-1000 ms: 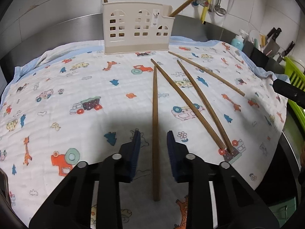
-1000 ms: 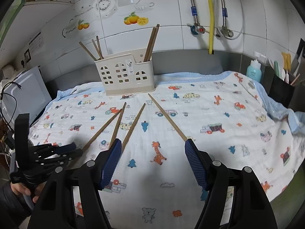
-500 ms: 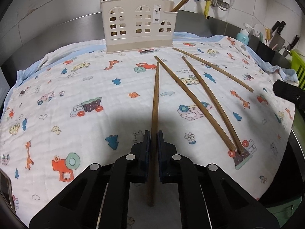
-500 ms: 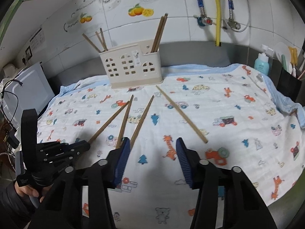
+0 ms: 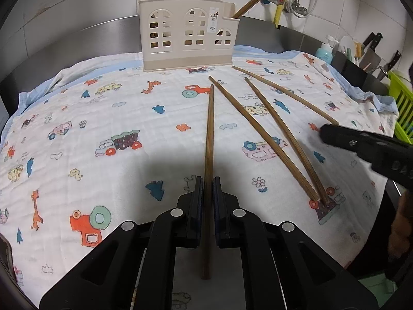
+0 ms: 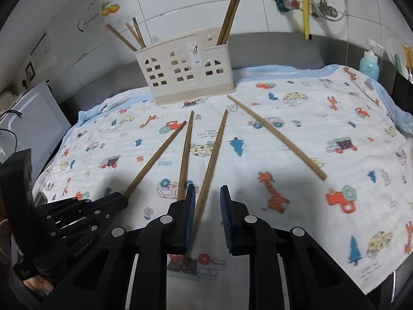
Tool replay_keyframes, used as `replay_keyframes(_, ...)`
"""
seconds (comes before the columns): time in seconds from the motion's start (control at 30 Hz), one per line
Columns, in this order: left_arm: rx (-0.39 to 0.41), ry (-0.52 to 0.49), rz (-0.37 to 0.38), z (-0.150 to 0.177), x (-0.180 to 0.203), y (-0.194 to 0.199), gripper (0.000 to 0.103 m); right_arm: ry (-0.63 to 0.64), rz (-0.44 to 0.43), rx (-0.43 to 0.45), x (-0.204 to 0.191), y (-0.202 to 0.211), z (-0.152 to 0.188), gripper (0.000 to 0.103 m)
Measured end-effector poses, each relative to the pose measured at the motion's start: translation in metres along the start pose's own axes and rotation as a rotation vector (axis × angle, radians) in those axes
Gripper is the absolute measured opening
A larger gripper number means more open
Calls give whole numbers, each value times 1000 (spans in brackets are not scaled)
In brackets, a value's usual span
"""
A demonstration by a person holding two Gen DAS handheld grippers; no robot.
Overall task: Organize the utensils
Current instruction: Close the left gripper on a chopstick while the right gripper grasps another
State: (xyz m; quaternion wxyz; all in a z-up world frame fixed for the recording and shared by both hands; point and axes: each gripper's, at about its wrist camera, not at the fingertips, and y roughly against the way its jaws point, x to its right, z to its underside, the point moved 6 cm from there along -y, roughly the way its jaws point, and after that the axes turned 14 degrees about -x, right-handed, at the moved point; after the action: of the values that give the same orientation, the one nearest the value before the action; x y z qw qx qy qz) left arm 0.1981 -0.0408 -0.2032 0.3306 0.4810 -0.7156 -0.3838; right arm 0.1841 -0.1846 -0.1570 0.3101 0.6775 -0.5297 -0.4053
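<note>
Several brown wooden chopsticks lie on a cartoon-print cloth. My left gripper is shut on one chopstick, held along its fingers. It shows at the left in the right wrist view, with that chopstick. My right gripper is open, its blue pads on either side of another chopstick; a third lies just left and a fourth to the right. A cream holder with several chopsticks in it stands at the back; it also shows in the right wrist view.
A steel backsplash and tiled wall with taps are behind the holder. A soap bottle and a knife rack stand at the right, with a green rack. A white appliance is at the left.
My left gripper closed on the chopstick. My right gripper moved in over the cloth and narrowed around another chopstick.
</note>
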Motion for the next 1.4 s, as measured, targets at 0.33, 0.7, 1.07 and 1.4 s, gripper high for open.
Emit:
replay_keyframes(0.33, -1, 15, 45, 0, -4, -1, 7, -28, 11, -59, -4, -28, -1, 13)
replay_keyframes(0.7, -4, 12, 40, 0, -4, -1, 7, -28, 38, -83, -3, -40, -4, 10)
replay_keyframes(1.07, -30, 24, 13, -2, 0, -3, 8, 7, 50, -77, -4, -40, -2, 9)
replay_keyframes(1.4, -51, 29, 13, -4, -1, -2, 7, 34, 36, -64, 0, -32, 0, 7)
